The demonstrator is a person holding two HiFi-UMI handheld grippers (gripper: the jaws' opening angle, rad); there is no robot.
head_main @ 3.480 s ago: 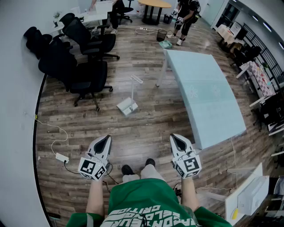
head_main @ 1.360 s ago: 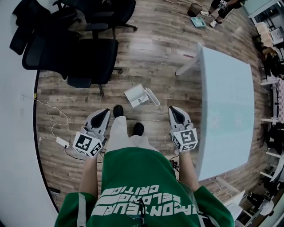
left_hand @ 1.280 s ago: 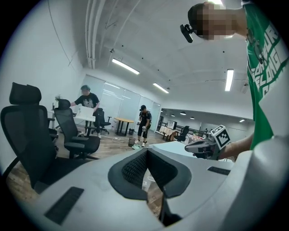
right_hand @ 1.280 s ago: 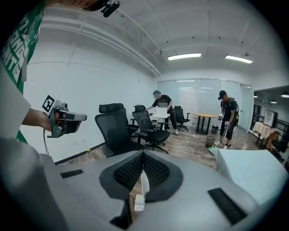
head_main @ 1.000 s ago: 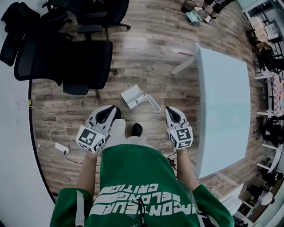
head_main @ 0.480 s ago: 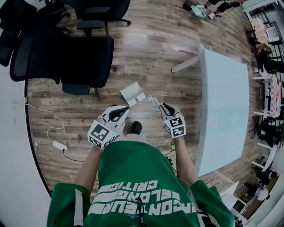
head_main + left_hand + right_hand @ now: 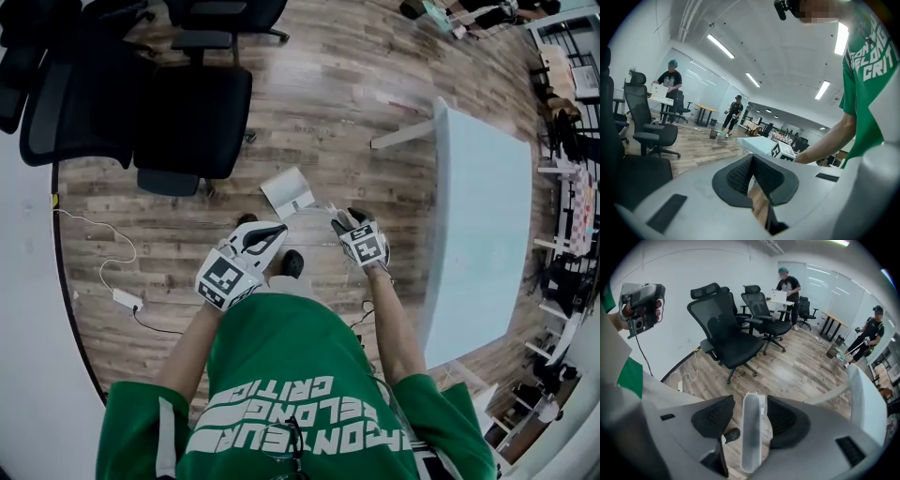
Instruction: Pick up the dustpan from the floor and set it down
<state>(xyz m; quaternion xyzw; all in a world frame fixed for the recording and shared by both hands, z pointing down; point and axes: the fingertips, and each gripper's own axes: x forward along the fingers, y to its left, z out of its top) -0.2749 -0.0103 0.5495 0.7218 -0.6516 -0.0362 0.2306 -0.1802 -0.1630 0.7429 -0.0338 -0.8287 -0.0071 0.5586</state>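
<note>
Right gripper view shows the right gripper (image 7: 744, 414) with jaws that have just been opening, now standing apart around the upright handle of the white dustpan (image 7: 751, 437), pads clear of it. Its pan rests on the wood floor (image 7: 319, 103) at mid-frame in the head view, below a black office chair (image 7: 192, 117) and left of a pale table (image 7: 483, 216). The right gripper tips steeply down. The left gripper (image 7: 267, 234), its jaws together and empty, is held nearly level.

Head camera steeply down; all views share chairs (image 7: 192, 117).

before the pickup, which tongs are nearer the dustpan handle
Right. The right tongs, jaws just opened, straddle the dustpan handle; the left tongs hover shut, off to its left.
</note>
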